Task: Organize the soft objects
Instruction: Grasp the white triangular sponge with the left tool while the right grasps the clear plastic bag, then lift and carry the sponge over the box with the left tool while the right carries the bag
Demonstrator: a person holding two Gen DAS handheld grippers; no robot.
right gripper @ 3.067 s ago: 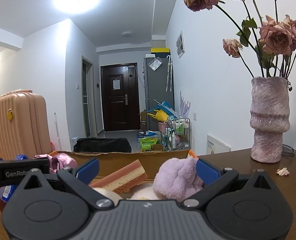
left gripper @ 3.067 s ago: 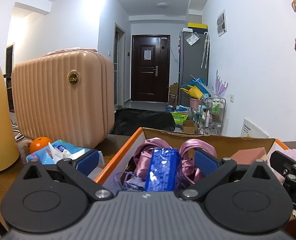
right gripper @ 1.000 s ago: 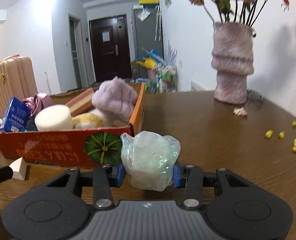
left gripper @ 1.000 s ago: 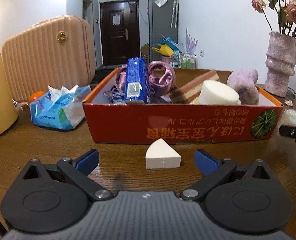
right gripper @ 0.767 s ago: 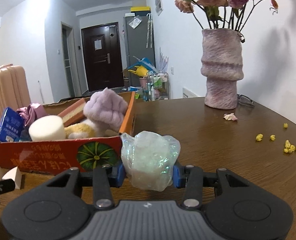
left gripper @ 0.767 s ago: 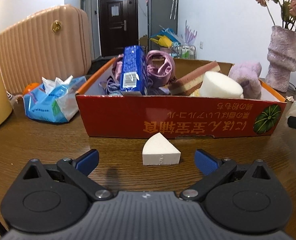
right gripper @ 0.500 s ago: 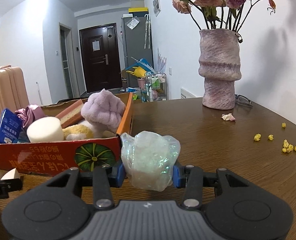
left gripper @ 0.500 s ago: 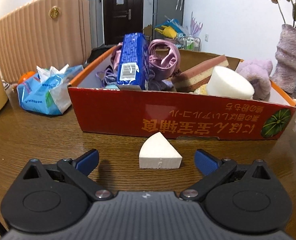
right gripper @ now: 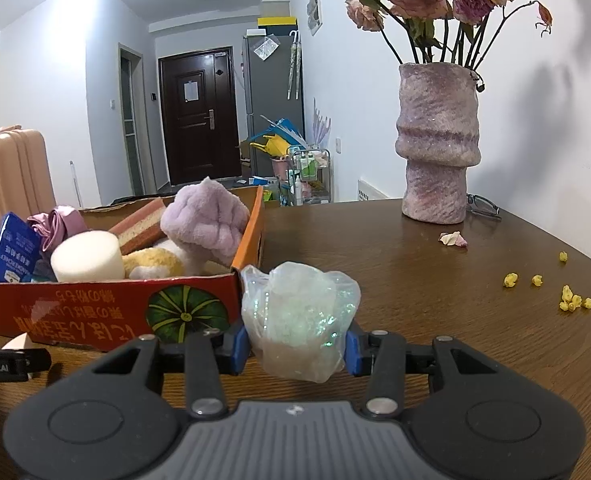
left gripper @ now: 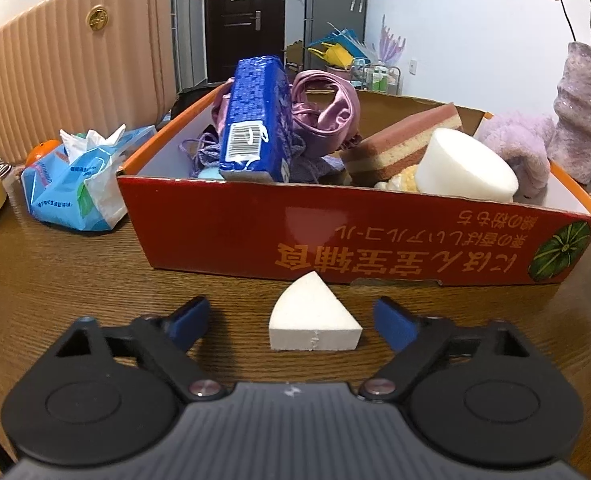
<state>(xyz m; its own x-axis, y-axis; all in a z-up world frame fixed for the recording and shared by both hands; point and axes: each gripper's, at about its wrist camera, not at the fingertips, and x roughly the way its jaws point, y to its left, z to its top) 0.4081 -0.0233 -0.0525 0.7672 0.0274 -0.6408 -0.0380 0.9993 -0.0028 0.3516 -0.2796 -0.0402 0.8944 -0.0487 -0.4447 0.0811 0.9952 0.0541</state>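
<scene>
- The left gripper (left gripper: 291, 318) has just been closing its jaws, which stand spread to either side of the white wedge sponge (left gripper: 314, 326) without touching it.
- That wedge lies on the wooden table (left gripper: 75, 280), just in front of the red cardboard box (left gripper: 335, 240).
- The right gripper (right gripper: 297, 346) is clamped on a shimmery plastic-wrapped bundle (right gripper: 299, 320), near the box's right front corner.
- Inside the box: a blue packet (left gripper: 255, 120), a white cylinder sponge (left gripper: 465, 166) and a purple plush (right gripper: 205, 220).
- A pink vase (right gripper: 437, 144) stands well right of the box.
</scene>
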